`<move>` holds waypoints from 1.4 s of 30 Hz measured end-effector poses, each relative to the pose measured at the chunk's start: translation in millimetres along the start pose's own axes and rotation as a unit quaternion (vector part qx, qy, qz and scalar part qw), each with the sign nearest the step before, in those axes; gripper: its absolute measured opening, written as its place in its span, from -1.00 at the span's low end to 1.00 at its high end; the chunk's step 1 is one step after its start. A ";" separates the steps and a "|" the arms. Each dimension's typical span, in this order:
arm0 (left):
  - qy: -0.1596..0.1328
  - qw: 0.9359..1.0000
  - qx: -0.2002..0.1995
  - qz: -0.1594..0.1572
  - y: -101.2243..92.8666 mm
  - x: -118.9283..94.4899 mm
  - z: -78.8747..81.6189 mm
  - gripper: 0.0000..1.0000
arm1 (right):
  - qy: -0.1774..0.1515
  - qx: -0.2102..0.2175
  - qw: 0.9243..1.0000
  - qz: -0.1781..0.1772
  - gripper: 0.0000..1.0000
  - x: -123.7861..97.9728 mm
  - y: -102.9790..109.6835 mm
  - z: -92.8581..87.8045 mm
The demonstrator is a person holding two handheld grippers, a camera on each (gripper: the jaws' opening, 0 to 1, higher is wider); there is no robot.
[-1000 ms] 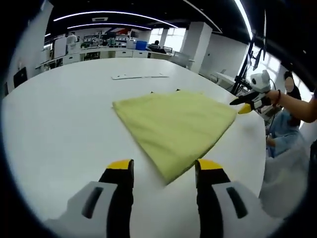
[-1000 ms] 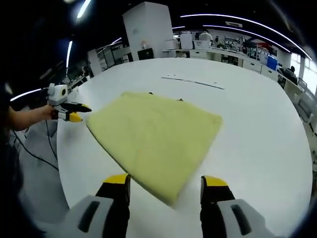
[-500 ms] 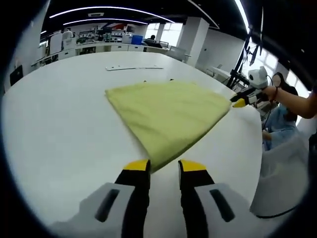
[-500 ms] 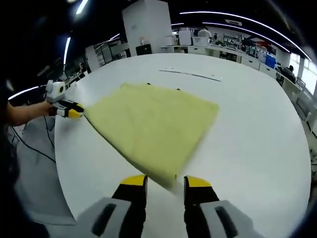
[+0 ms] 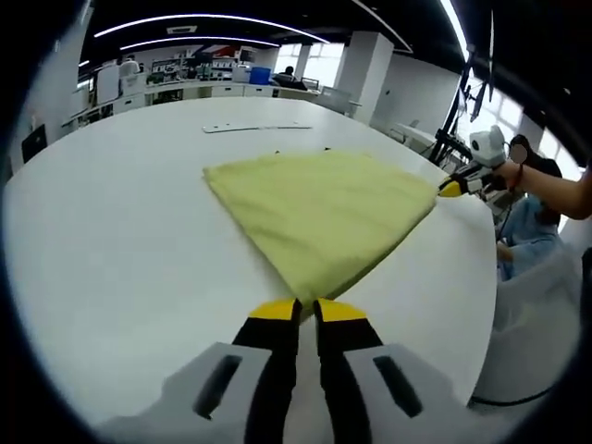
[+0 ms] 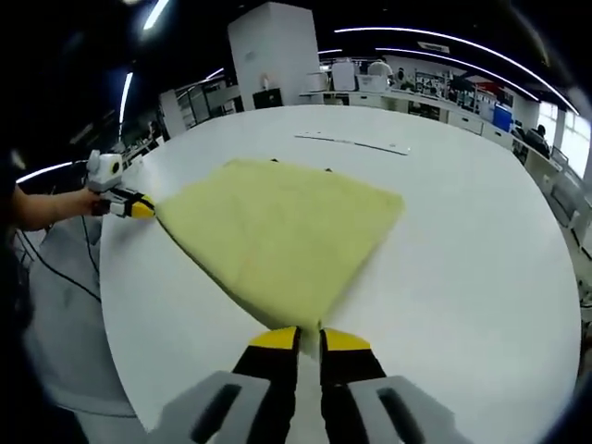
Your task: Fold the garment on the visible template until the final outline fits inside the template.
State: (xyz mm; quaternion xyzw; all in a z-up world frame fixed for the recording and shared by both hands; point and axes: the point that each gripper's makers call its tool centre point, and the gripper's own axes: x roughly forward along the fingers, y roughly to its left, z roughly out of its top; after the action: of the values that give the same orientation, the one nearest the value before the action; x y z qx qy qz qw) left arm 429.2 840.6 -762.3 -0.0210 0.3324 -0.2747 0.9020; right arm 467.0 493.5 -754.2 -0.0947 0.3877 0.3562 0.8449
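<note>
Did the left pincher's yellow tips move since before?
Yes. The left gripper has gone from wide open to shut on the yellow garment, its tips meeting at the cloth's near corner on the white table.

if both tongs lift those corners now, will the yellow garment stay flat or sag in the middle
Likely sag: the yellow garment lies limp on the white table, following its surface. Each corner is pinched by tongs, the left tongs and the right tongs, so the unsupported span between should droop. It looks thin and light, so it should lift easily.

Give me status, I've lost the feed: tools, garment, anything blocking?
Left tool shut on garment corner. Right tool shut on opposite corner. Garment flat on white table. Nothing blocking.
</note>
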 end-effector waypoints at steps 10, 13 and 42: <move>-0.002 1.000 -0.002 -0.003 -0.5 -1.5 -1.0 -0.99 | -0.003 -0.006 1.000 0.000 -1.00 0.0 1.7 1.9; -0.001 1.000 -0.004 -0.004 -0.8 -2.0 -1.8 -1.00 | -0.003 -0.010 1.000 0.001 -1.00 -1.1 3.5 0.9; 0.027 0.999 0.018 -0.001 -11.1 -18.0 -18.8 -1.00 | 0.020 -0.027 0.999 0.020 -1.00 -13.2 12.2 -26.3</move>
State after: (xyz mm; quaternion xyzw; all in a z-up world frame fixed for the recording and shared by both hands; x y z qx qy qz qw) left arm 401.1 843.1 -763.9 0.0022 0.3520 -0.2822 0.8924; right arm 437.4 484.0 -761.2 -0.1167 0.3970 0.3814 0.8266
